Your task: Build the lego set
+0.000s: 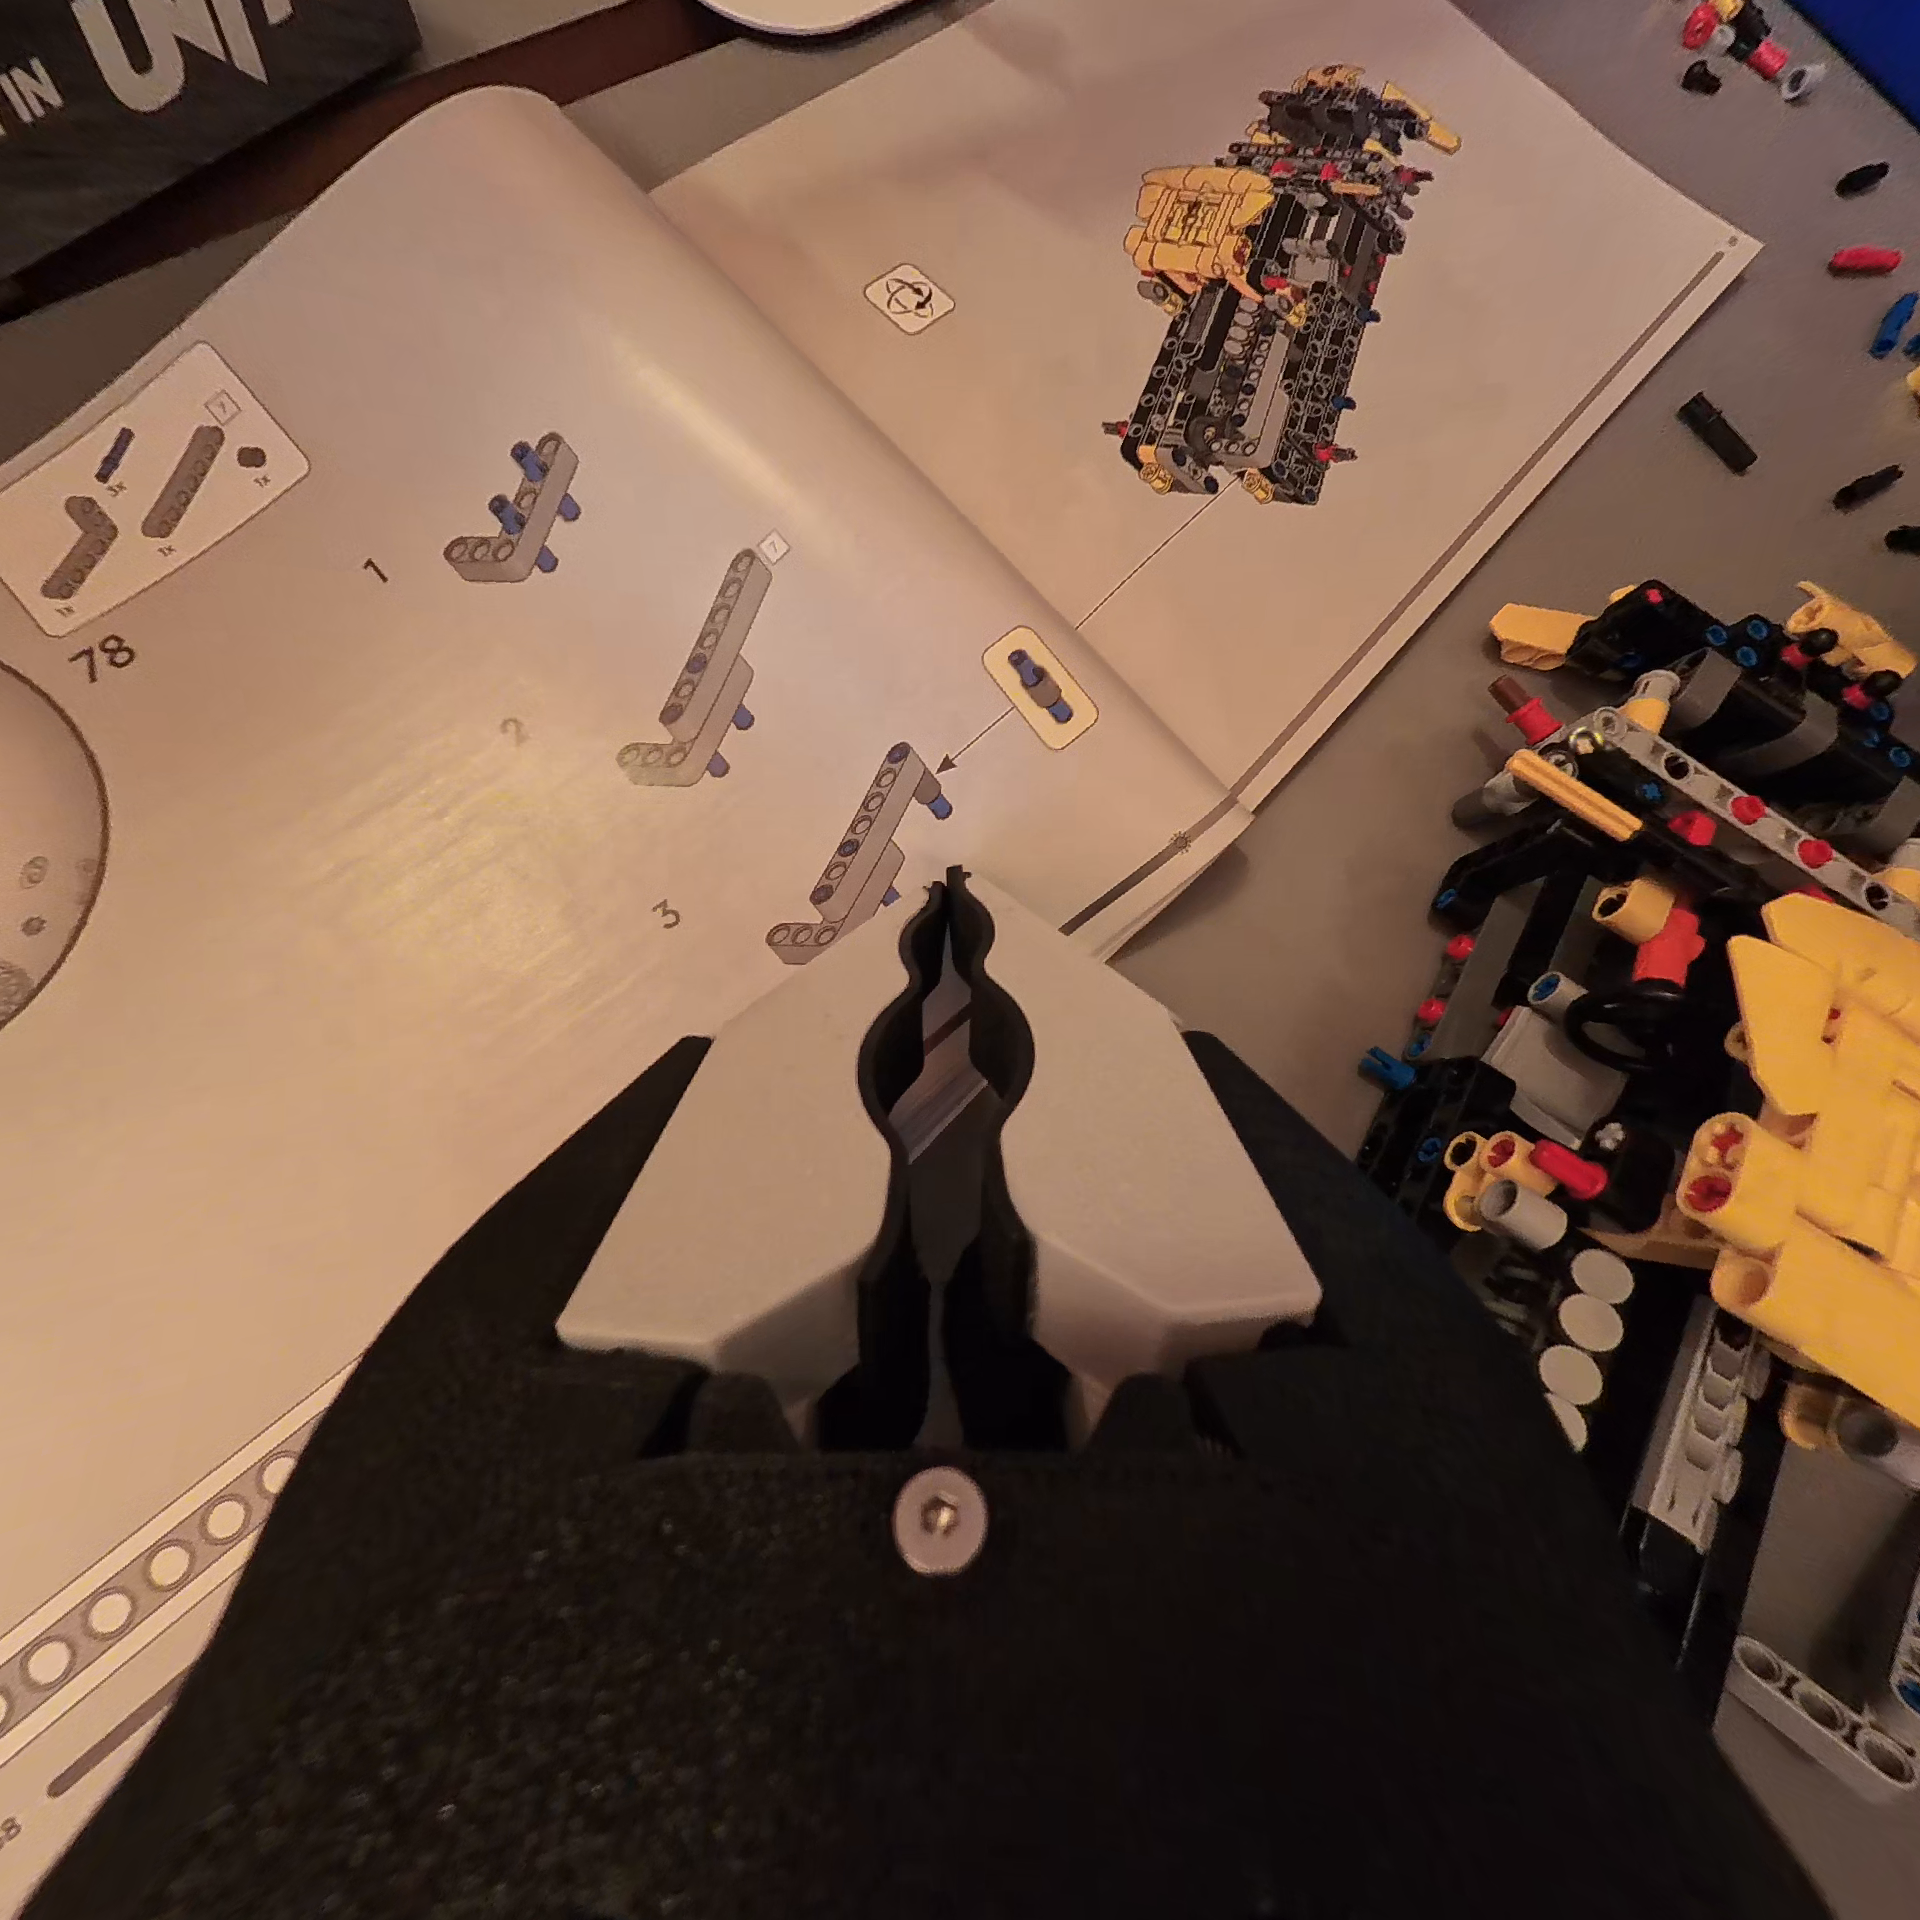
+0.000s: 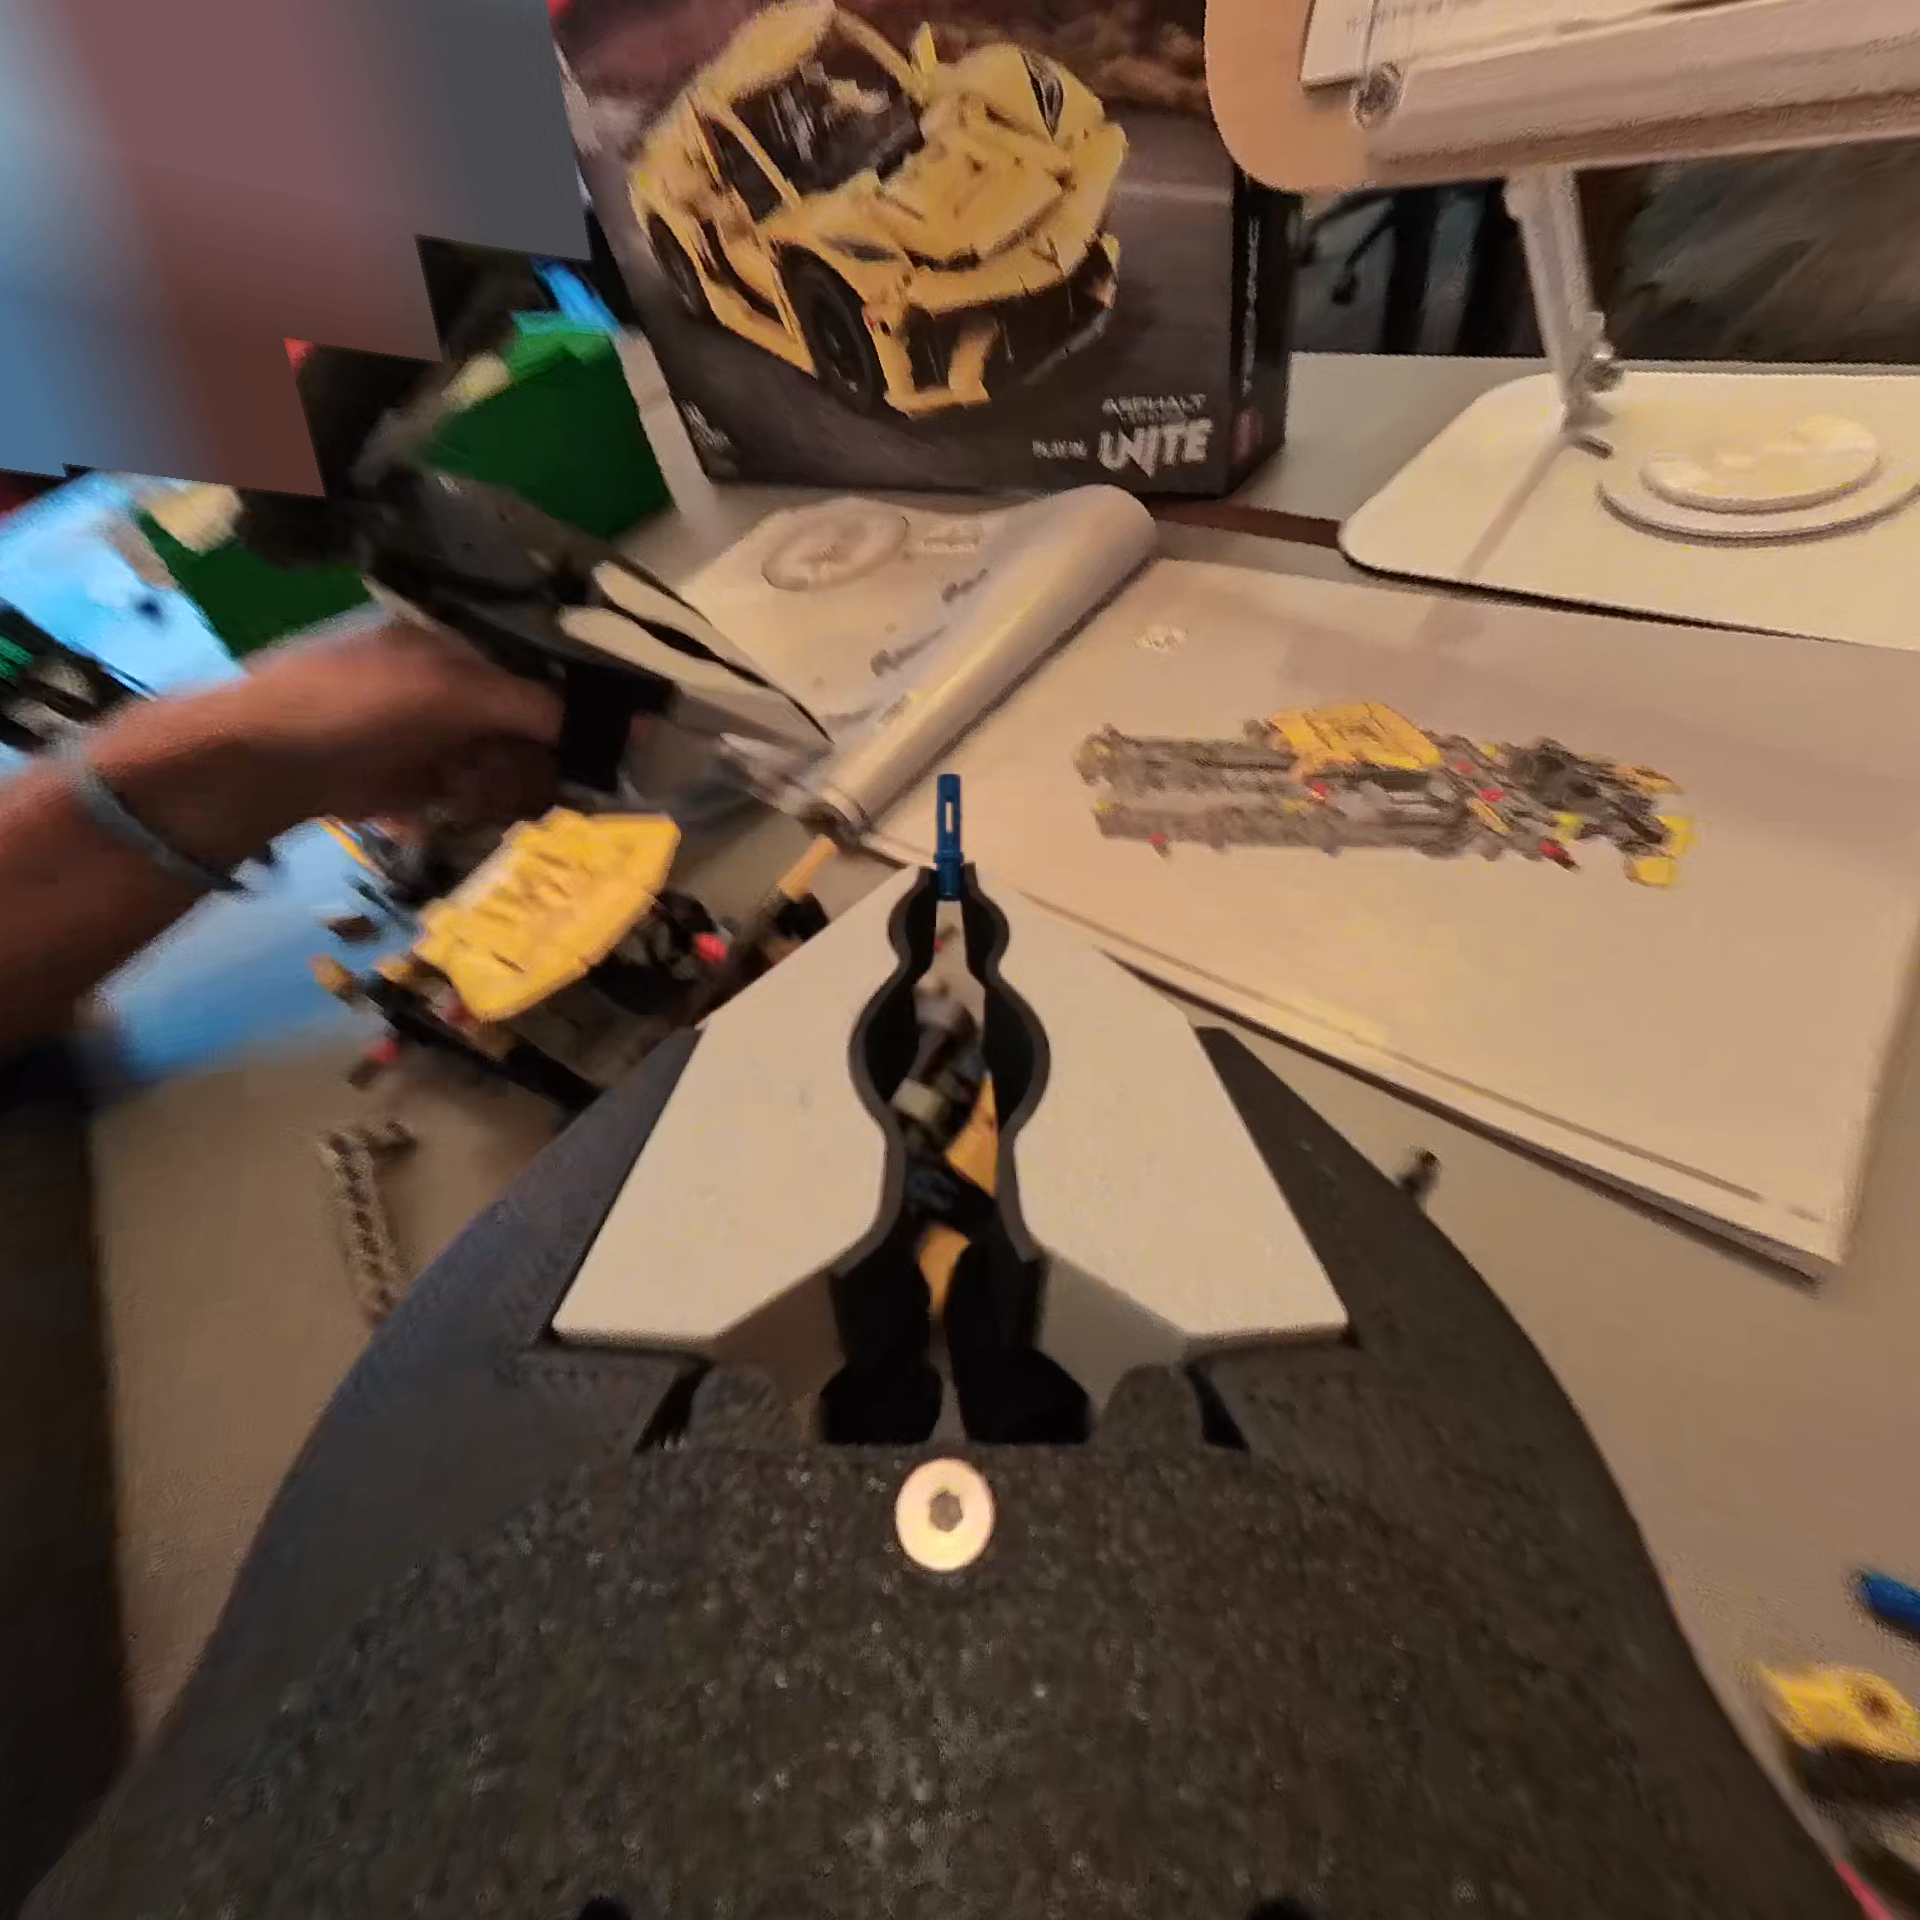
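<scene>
Pin (image 2: 948, 821) is sitting clamped at the very tips of the right claw (image 2: 948, 883): a small blue connector, its long axis running straight out along the fingers and pointing up and away over the open instruction booklet (image 2: 1455, 987). The jaws are closed on its lower end, with most of its length standing free beyond them. The half-built yellow and black model (image 2: 540, 925) is lying to the left of that claw and a little below it, on the tabletop (image 2: 260, 1195), so I judge the pin will need to be swung left and down toward whichever hole takes it.

The left claw (image 1: 956, 883) is hanging over the lower edge of the booklet's left page, its jaws pressed together; a tiny dark sliver shows at the tips, but I cannot tell whether that is a part or the pads themselves. From there the model (image 1: 1662, 987) is lying to its right, just beside the booklet, making it the nearer of the two.

The right wrist view is smeared with blur, so the model's holes are unreadable, and the model is cut off at the left view's edge. Loose pins (image 1: 1714, 426) are lying scattered beyond.
</scene>
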{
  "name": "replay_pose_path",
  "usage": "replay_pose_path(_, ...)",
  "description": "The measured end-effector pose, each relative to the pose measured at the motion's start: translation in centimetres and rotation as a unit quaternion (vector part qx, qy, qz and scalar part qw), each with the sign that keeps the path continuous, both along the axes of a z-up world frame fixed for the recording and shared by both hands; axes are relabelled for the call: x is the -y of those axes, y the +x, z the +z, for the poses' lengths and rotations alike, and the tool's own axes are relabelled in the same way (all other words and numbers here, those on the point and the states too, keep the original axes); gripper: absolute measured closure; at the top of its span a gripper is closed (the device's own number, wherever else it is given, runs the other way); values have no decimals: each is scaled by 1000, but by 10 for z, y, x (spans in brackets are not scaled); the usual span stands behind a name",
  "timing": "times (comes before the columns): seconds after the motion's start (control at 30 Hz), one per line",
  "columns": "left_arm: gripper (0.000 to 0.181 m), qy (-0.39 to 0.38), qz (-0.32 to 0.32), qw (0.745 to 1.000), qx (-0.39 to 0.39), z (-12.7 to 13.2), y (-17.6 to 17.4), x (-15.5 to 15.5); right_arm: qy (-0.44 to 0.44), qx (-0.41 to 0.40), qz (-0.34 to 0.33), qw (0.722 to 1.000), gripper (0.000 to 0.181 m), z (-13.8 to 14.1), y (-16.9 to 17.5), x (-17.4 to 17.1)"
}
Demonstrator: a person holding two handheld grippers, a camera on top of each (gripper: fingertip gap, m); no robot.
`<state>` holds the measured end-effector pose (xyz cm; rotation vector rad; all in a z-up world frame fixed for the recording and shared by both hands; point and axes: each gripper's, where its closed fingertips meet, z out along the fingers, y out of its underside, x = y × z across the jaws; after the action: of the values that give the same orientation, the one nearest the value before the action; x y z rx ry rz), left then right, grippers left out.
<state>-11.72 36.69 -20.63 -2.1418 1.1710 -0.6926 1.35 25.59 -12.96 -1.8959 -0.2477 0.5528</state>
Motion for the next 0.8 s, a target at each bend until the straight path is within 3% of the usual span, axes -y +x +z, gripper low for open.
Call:
replay_pose_path(0.1,174,18,6,999,49,24,4,-3,5,-106,32,994,178,29,-24,-18)
replay_pose_path(0.2,158,68,-29,982,171,87,16,12,14,-198,76,977,178,61,-51,-33)
replay_pose_path(0.3,148,120,-138,933,309,157,27,66,14,-268,120,956,178,82,-73,-35)
replay_pose_path(0.37,141,133,-185,914,336,177,32,98,14,-314,159,936,179,95,-87,-25)
replay_pose_path(0.53,136,201,-195,909,308,189,38,118,44,-330,178,926,179,109,-92,-7)
replay_pose_path(0.63,136,198,-206,906,313,191,42,127,61,-332,179,924,179,118,-84,1)
replay_pose_path(0.8,136,222,-224,901,297,183,53,139,37,-311,204,928,178,106,-95,9)
